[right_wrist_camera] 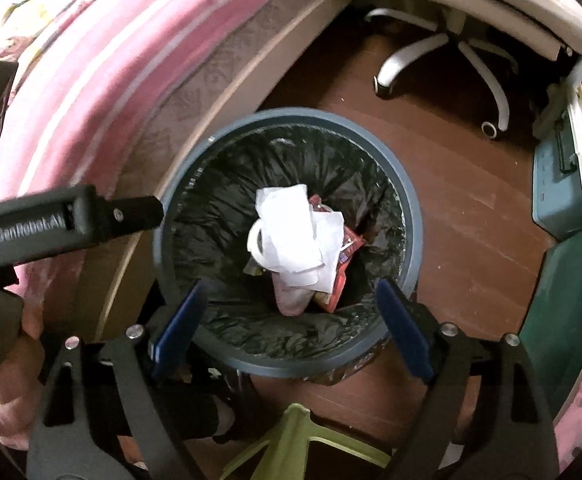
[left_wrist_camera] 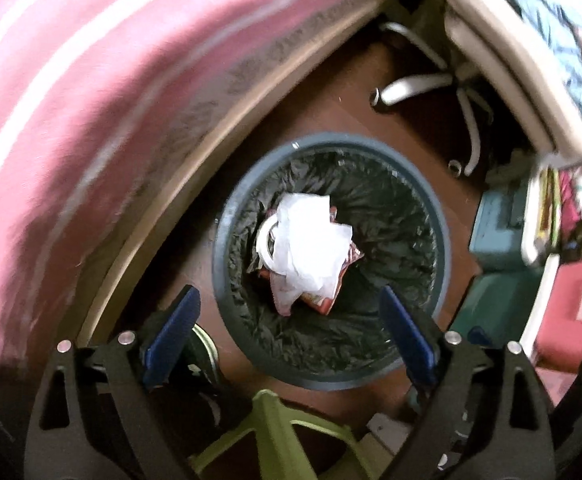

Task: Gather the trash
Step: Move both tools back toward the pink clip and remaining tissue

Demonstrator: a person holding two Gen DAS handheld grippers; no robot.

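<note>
left gripper (left_wrist_camera: 289,332) steep down, wide apart, empty | right gripper (right_wrist_camera: 291,324) likewise | round bin (right_wrist_camera: 409,216), crinkled black liner, crumpled white paper (right_wrist_camera: 295,240)

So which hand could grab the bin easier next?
Probably the right. The right hand-held gripper hangs open with the bin's near rim between its fingers. The left hand-held gripper is open too, but its left finger sits outside the bin.

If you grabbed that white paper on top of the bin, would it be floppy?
Probably floppy: the white paper lies crumpled and folded over the other trash in the bin. It is likely very light, since it sits loosely on top. It might tear if pinched hard.
</note>
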